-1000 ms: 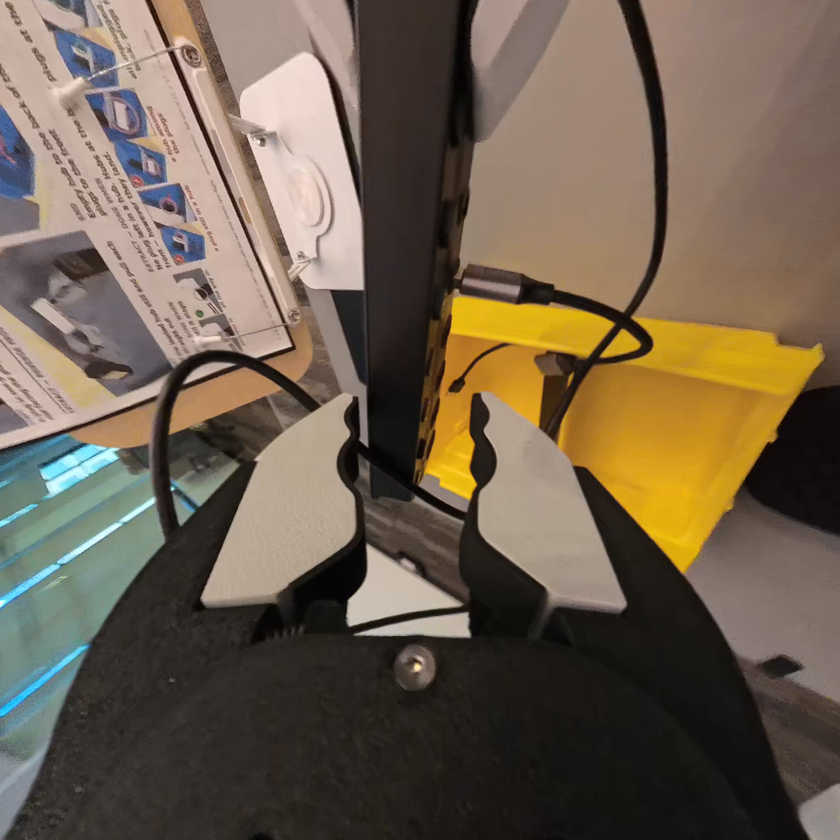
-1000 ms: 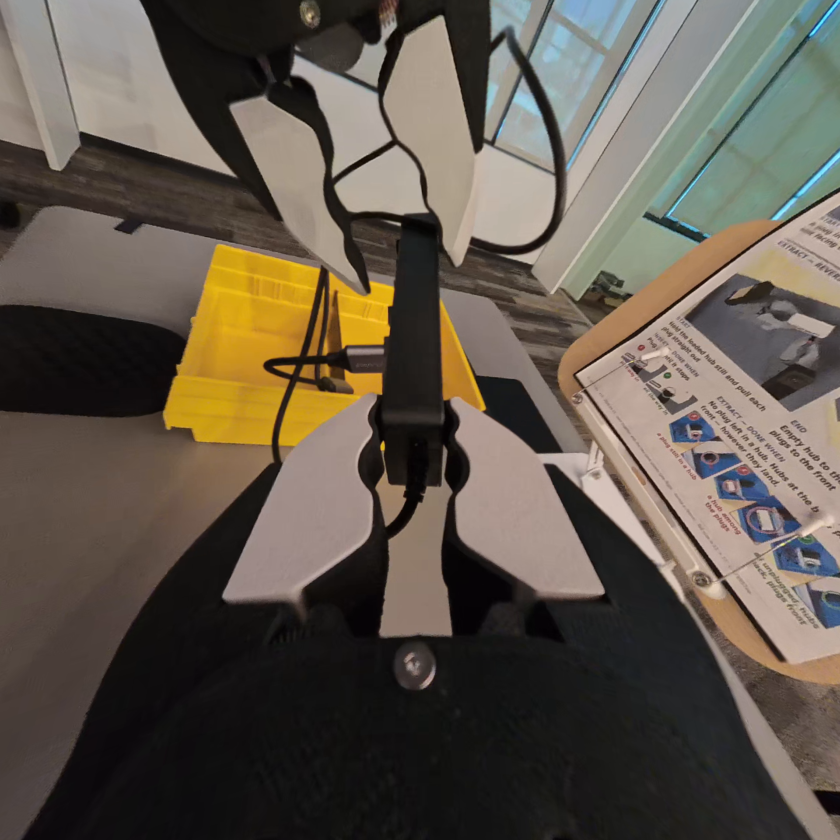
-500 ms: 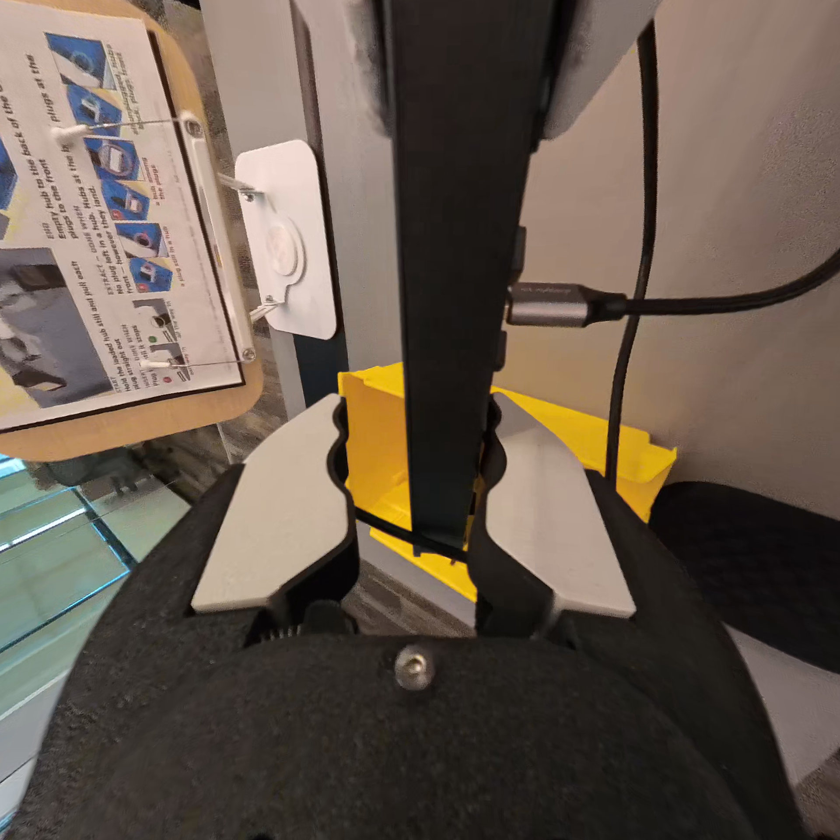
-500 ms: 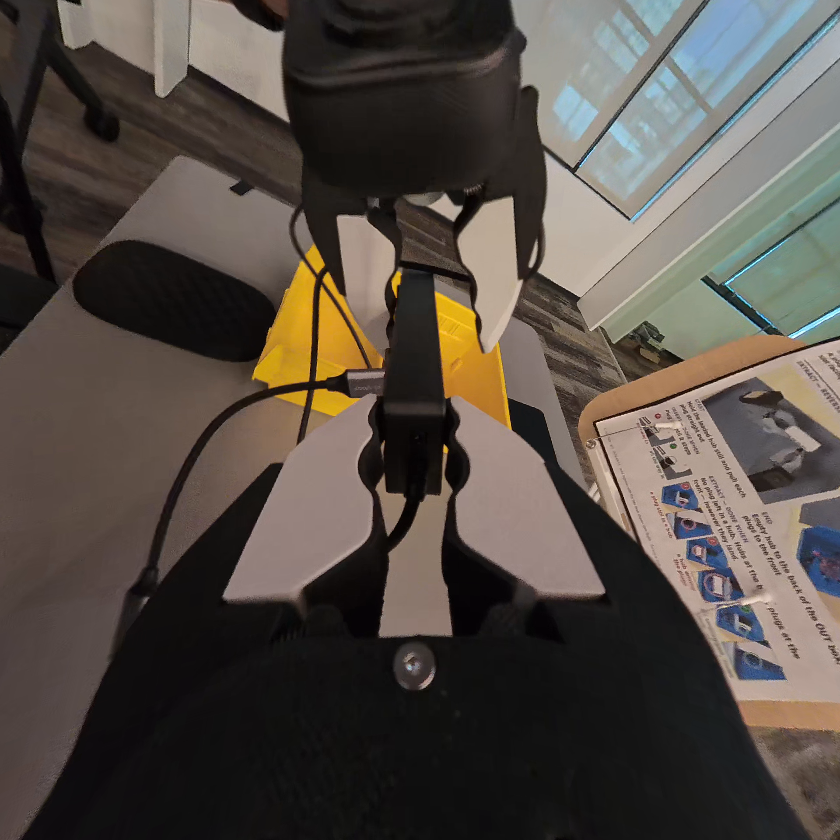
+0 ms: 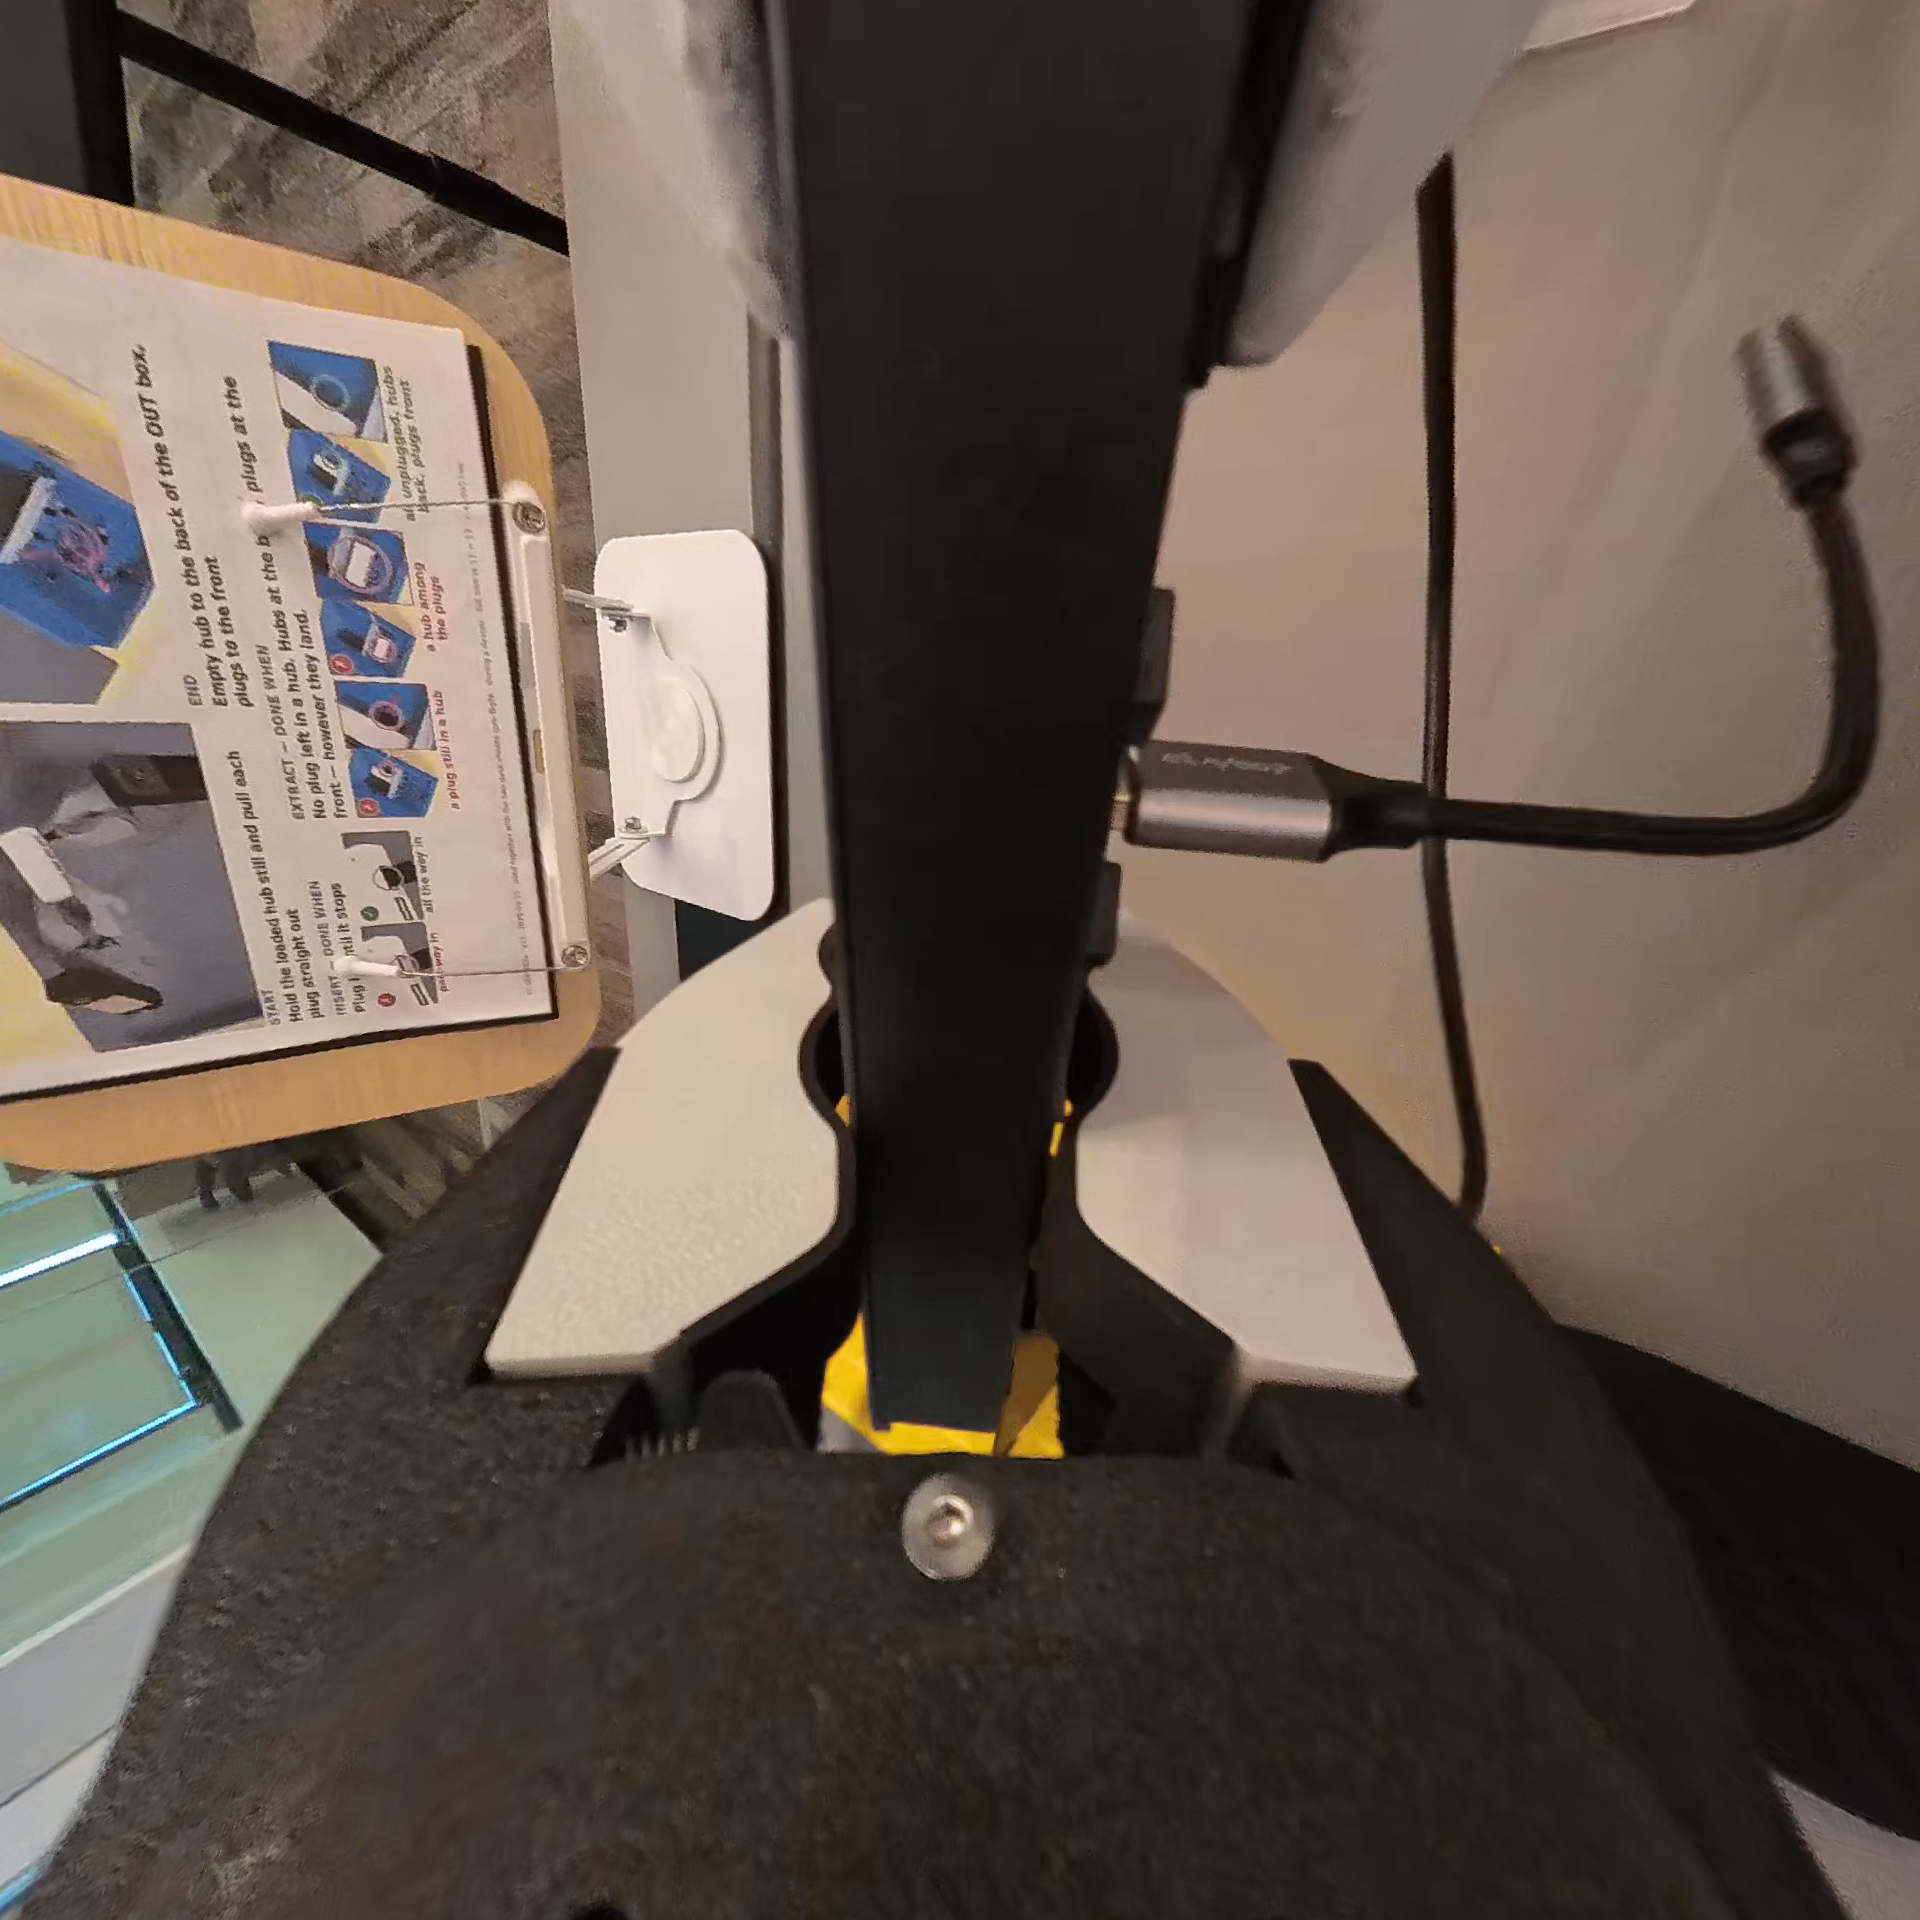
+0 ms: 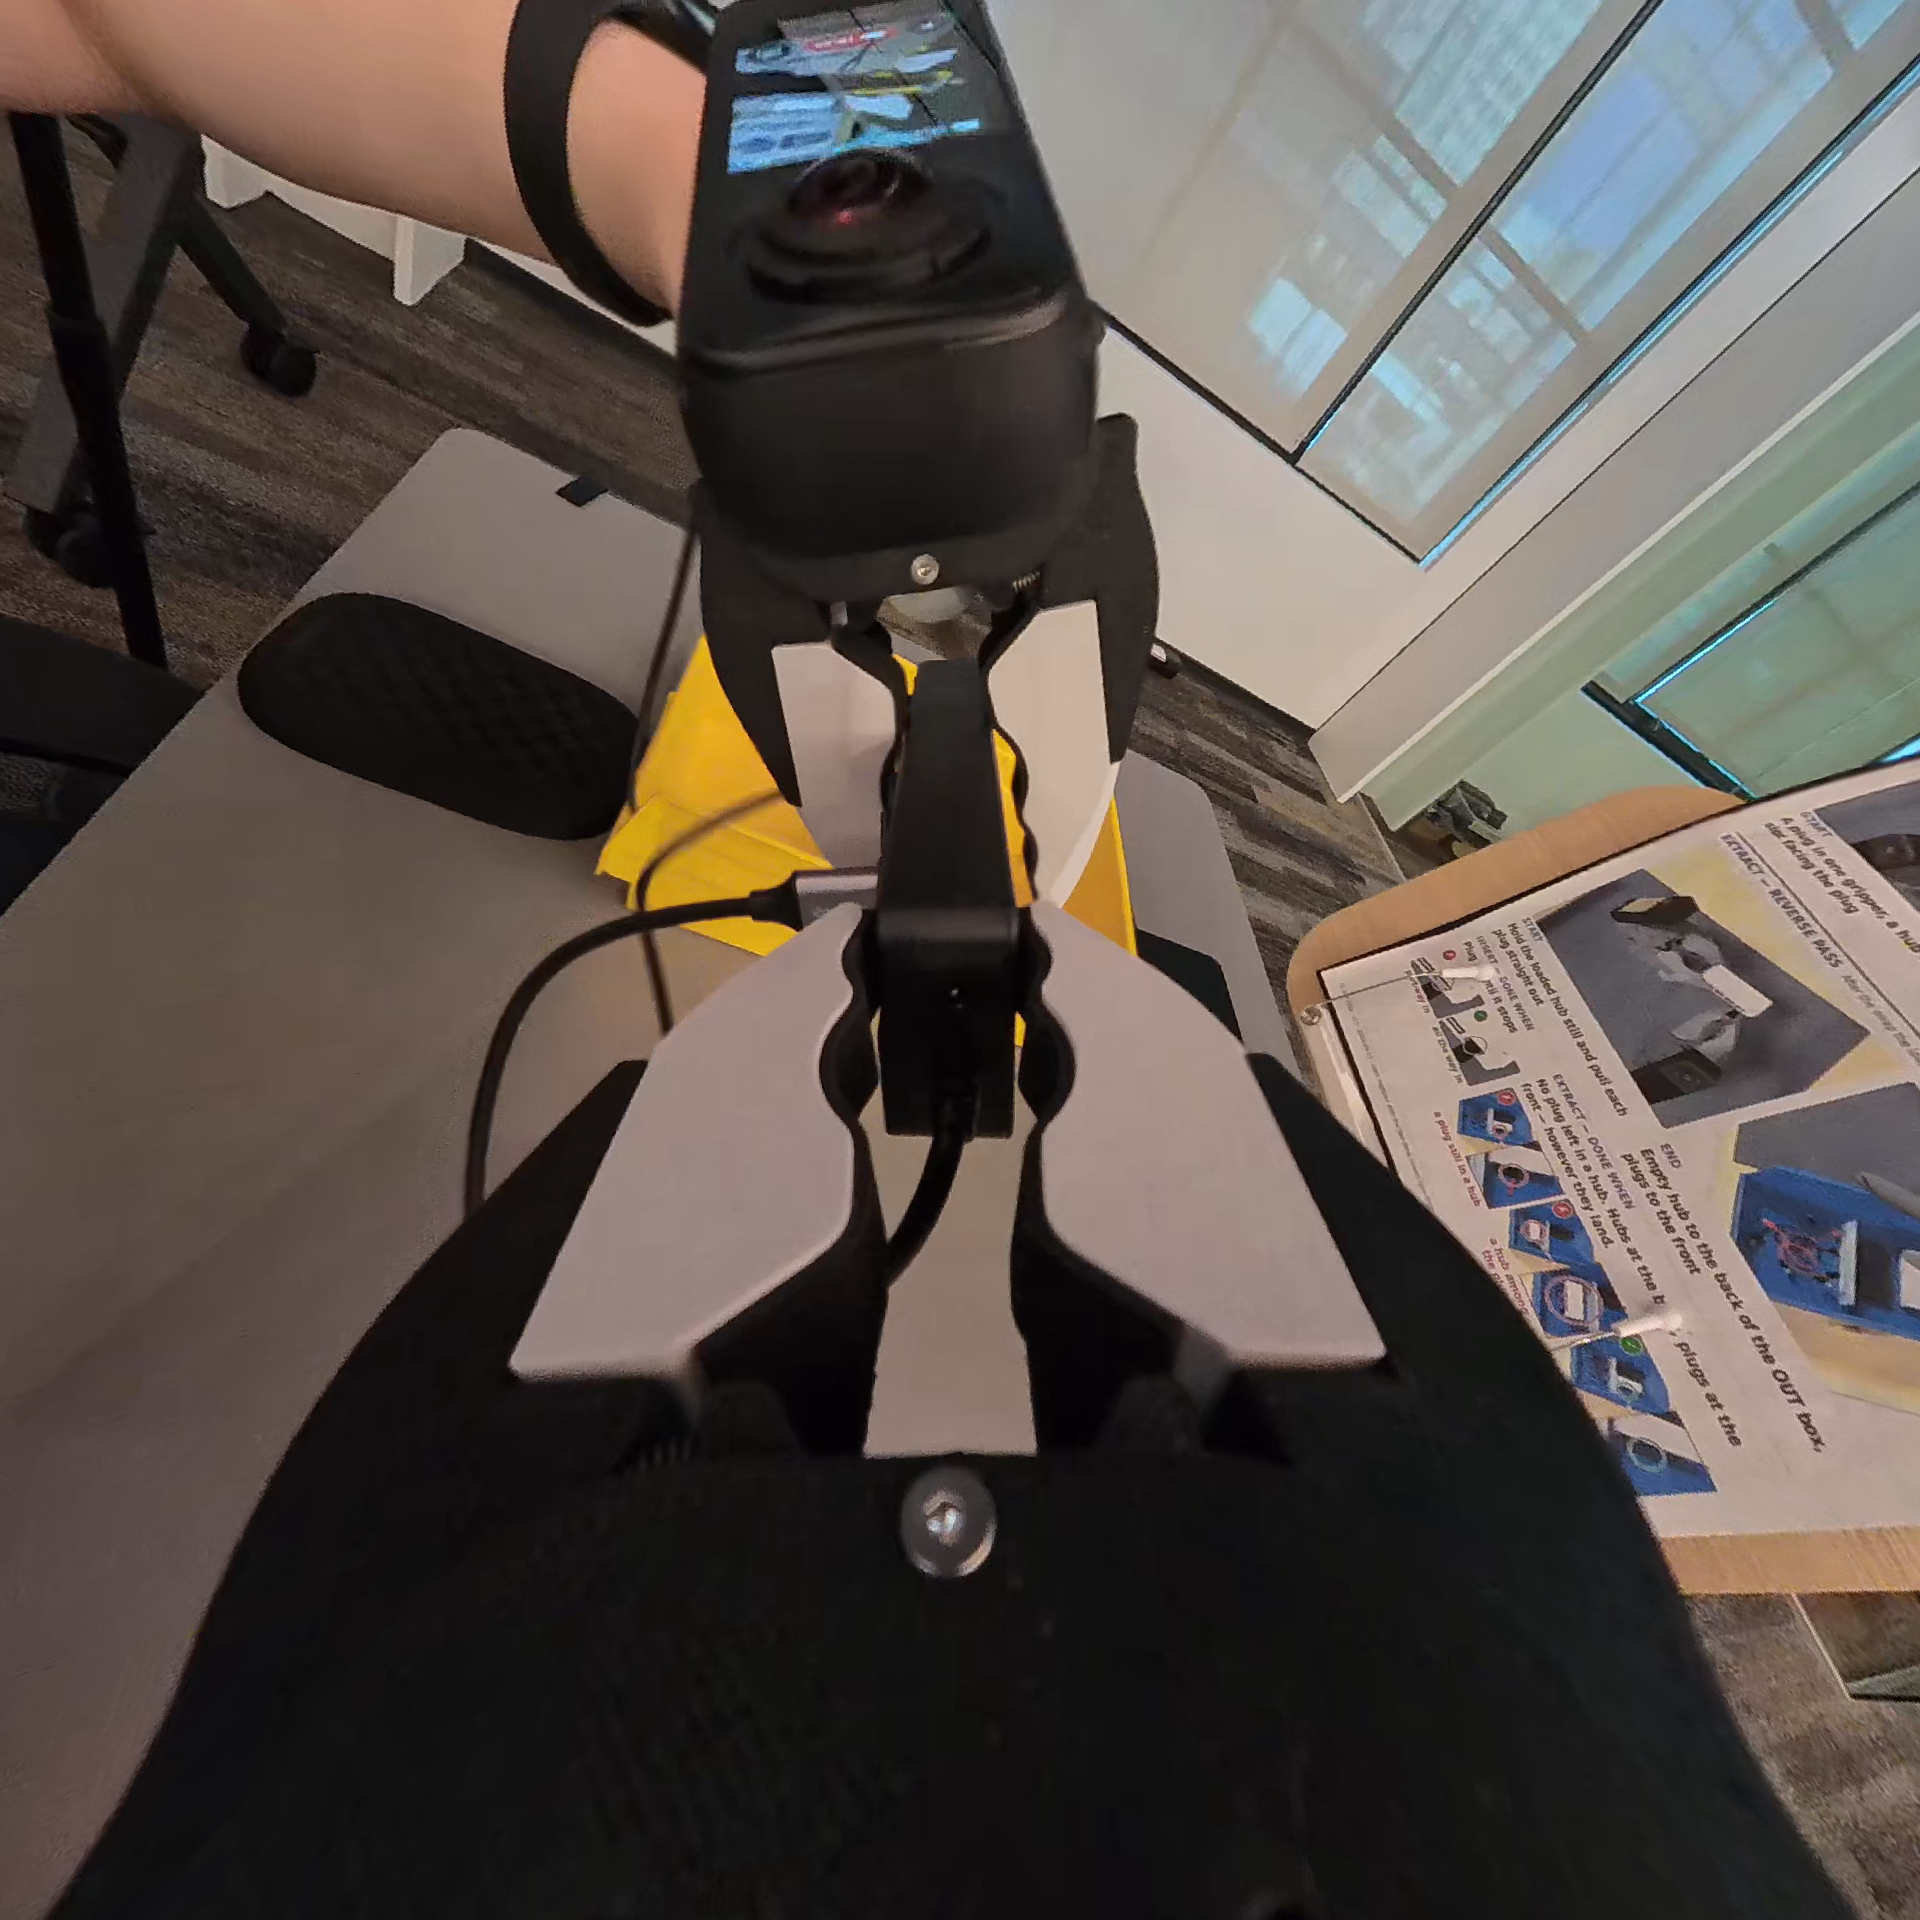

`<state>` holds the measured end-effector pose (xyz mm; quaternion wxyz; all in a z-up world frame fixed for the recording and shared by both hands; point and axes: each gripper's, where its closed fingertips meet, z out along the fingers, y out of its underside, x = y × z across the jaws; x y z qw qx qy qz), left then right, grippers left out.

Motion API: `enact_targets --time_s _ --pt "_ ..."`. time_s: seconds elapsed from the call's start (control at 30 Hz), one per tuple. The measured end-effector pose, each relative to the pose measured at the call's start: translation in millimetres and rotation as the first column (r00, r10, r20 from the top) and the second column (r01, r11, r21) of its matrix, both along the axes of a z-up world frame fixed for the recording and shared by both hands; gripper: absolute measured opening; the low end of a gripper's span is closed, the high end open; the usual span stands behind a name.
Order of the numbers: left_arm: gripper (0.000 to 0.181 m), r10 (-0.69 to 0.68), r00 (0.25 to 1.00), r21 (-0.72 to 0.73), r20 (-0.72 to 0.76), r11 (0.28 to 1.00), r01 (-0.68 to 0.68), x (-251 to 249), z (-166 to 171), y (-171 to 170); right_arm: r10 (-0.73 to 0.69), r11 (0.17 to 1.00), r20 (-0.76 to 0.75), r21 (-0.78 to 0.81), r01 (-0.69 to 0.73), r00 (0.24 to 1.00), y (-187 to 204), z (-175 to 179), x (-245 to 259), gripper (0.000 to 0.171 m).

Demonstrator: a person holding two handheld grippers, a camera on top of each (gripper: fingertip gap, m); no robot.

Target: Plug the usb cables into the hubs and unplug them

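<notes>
Since the frame half a second ago, the left gripper point(image 5: 961, 1049) has slid further along the black hub point(image 5: 987, 727), and the cable's free end point(image 5: 1782, 405) now curls up into sight at the right. From the left wrist view, the hub stands as a long dark bar between the grey fingers point(image 5: 675, 1174), and the jaws are closed against its two sides. One grey plug point(image 5: 1226, 800) sits in a port on the hub's right side, its black cable point(image 5: 1662, 826) bending upward. A little of the yellow bin point(image 5: 935, 1429) shows under the hub, and an instruction sheet on a wooden board point(image 5: 312, 675) stands at the left. From the right wrist view, the right gripper point(image 6: 945, 1029) has its jaws clamped on the near end of the same hub point(image 6: 945, 894), with a black cord point(image 6: 930, 1184) leaving that end between the fingers. The left gripper point(image 6: 940, 727) grips the far end, held by a person's hand point(image 6: 364, 135). The hub is in the air above the grey worktop point(image 6: 260, 1091), in front of the yellow bin point(image 6: 707, 831). A black pad point(image 6: 426, 717) lies on the worktop at the left.
</notes>
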<state>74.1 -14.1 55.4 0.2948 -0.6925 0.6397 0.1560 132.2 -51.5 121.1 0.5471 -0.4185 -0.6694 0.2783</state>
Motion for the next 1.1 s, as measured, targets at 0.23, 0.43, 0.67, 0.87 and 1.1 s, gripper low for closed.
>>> enact_targets --time_s 0.23,0.43,0.67,0.87,1.1 --pt "0.036 0.044 0.999 0.047 -0.013 0.998 -0.043 1 5 12 -0.021 1.0 -0.04 0.014 0.021 0.999 10 2 6 0.029" --pt "0.036 0.114 0.993 0.143 0.007 0.983 -0.114 -17 41 26 -0.011 1.0 -0.262 0.009 0.014 0.965 7 50 47 0.04" --pt "0.036 0.213 0.969 0.266 0.125 0.934 -0.239 -49 115 36 0.131 0.991 -0.473 0.066 -0.113 0.871 -29 92 95 0.026" --pt "0.037 0.254 0.941 0.323 0.224 0.891 -0.317 -54 194 43 0.257 0.966 -0.178 0.084 -0.245 0.95 -50 36 53 0.026" --pt "0.036 0.256 0.929 0.406 0.269 0.844 -0.35 -37 294 46 0.377 0.924 -0.099 -0.021 -0.381 0.921 -71 -4 -18 0.034"
